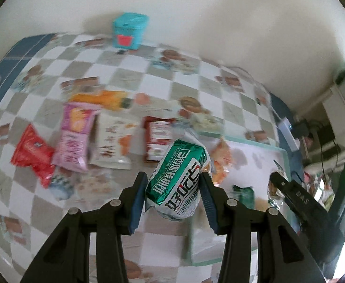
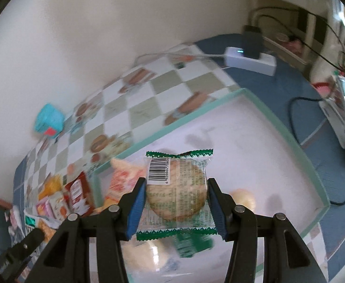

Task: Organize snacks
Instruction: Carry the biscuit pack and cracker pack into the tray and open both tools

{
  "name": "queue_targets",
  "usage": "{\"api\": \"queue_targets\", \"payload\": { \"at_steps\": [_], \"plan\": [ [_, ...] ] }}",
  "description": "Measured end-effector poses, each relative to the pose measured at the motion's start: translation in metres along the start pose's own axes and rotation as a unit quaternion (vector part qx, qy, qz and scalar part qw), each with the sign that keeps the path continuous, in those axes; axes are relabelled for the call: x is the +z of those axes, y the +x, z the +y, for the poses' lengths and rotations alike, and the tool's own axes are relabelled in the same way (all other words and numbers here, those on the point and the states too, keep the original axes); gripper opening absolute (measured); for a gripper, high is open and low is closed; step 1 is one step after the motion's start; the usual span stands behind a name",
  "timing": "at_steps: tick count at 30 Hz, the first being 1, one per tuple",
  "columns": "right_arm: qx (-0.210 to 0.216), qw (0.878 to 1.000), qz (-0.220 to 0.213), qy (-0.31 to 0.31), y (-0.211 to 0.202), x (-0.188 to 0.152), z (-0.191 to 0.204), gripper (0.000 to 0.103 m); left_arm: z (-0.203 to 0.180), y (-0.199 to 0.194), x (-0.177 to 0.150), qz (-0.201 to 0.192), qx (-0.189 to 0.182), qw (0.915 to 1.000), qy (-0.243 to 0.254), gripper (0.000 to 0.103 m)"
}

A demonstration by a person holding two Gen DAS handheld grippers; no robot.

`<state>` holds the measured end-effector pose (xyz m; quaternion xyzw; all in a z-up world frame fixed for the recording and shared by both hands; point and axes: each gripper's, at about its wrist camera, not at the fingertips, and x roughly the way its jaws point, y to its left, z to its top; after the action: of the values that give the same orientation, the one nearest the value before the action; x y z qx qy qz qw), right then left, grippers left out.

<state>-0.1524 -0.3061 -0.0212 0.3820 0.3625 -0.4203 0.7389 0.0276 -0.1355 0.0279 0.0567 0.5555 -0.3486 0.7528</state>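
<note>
Carrying a green-and-white biscuit packet (image 1: 180, 176), the left gripper (image 1: 172, 200) shows at the bottom centre of its own view, its blue-padded fingers (image 1: 138, 202) pinching the packet's sides above the checked desk (image 1: 125, 75). The film looks slick and puffy, so it should be light but crushable, best held across its width. More packets, red (image 1: 32, 153), pink (image 1: 74, 136) and white (image 1: 113, 141), lie at middle left; a teal tin (image 1: 128, 30) stands at the upper centre, and the white tray (image 1: 255, 155) with its green rim lies at the right. In the right wrist view, the right gripper (image 2: 176, 202) holds a clear-wrapped round biscuit (image 2: 177, 188) at lower centre, its fingers (image 2: 137, 202) pressing the wrapper's edges over the tray (image 2: 314, 176), which already contains a few snacks. That biscuit seems brittle, so gentle pressure suits it.
</note>
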Motion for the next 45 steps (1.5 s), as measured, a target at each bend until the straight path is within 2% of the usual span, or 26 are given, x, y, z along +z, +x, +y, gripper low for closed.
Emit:
{"api": "queue_targets", "payload": {
  "at_steps": [10,14,28,29,30,32,33,37,40,42,45],
  "plan": [
    [-0.021,0.999,0.004,0.038,0.011,0.01,-0.029,0.054,-0.074,0.038,-0.001,0.017,-0.042,0.996,0.077,0.047],
    [-0.027,0.998,0.006,0.051,0.017,0.014,-0.041,0.054,-0.088,0.049,0.001,0.02,-0.055,0.9947,0.084,0.047],
    [-0.043,0.996,0.01,0.084,0.024,0.022,-0.074,0.054,-0.119,0.086,0.001,0.034,-0.05,0.9923,0.108,0.047],
    [-0.045,0.995,0.01,0.085,0.024,0.022,-0.076,0.055,-0.119,0.086,0.001,0.035,-0.052,0.9922,0.108,0.048],
    [-0.047,0.995,0.009,0.086,0.024,0.022,-0.077,0.055,-0.119,0.085,0.002,0.036,-0.051,0.9923,0.107,0.056],
    [-0.047,0.995,0.007,0.087,0.023,0.022,-0.078,0.055,-0.117,0.084,0.002,0.035,-0.052,0.9925,0.105,0.067],
    [-0.046,0.995,0.007,0.087,0.022,0.023,-0.078,0.055,-0.116,0.082,0.003,0.037,-0.052,0.9927,0.103,0.067],
    [-0.048,0.995,0.008,0.083,0.021,0.023,-0.077,0.055,-0.11,0.075,0.004,0.04,-0.037,0.9941,0.094,0.069],
    [-0.049,0.996,0.011,0.078,0.02,0.022,-0.075,0.058,-0.101,0.066,0.006,0.036,-0.013,0.9956,0.086,0.077],
    [-0.049,0.996,0.013,0.072,0.02,0.021,-0.072,0.065,-0.094,0.061,0.006,0.031,0.02,0.9958,0.084,0.082],
    [-0.055,0.997,0.015,0.059,0.019,0.019,-0.067,0.07,-0.081,0.056,0.006,0.025,0.057,0.9949,0.079,0.083]
  ]
}}
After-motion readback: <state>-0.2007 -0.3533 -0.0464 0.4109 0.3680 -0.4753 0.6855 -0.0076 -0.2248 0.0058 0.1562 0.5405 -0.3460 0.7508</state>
